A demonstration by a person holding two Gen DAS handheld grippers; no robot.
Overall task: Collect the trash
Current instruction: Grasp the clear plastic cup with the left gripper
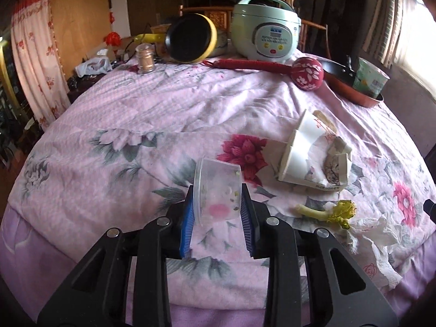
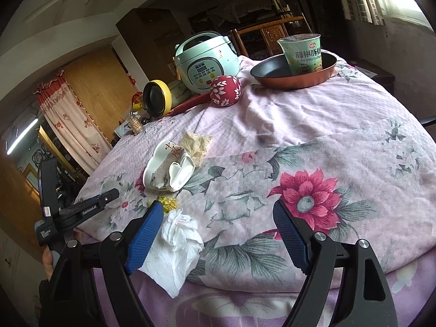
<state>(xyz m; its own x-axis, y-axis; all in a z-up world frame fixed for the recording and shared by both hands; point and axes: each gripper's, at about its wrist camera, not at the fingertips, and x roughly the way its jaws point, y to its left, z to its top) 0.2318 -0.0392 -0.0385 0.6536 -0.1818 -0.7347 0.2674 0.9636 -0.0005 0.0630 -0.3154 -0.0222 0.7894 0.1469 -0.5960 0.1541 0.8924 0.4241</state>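
Observation:
My left gripper (image 1: pixel 218 209) is shut on a clear plastic cup (image 1: pixel 216 190), which lies on its side between the blue pads just over the floral cloth. The left gripper also shows in the right wrist view (image 2: pixel 110 194) at the far left. A torn white paper cup (image 1: pixel 313 151) lies to its right, also in the right wrist view (image 2: pixel 169 170). A vegetable stem (image 1: pixel 327 211) and a crumpled white tissue (image 1: pixel 373 242) lie near the front edge. My right gripper (image 2: pixel 218 218) is open and empty; the tissue (image 2: pixel 177 248) lies by its left finger.
At the back of the table stand a green rice cooker (image 1: pixel 265 30), a yellow pot (image 1: pixel 190 38) on its side, a red floral ball (image 1: pixel 306 72), and a red frying pan (image 2: pixel 294 72) holding an instant noodle cup (image 2: pixel 302 53). A crumpled brown napkin (image 2: pixel 197 143) lies beyond the paper cup.

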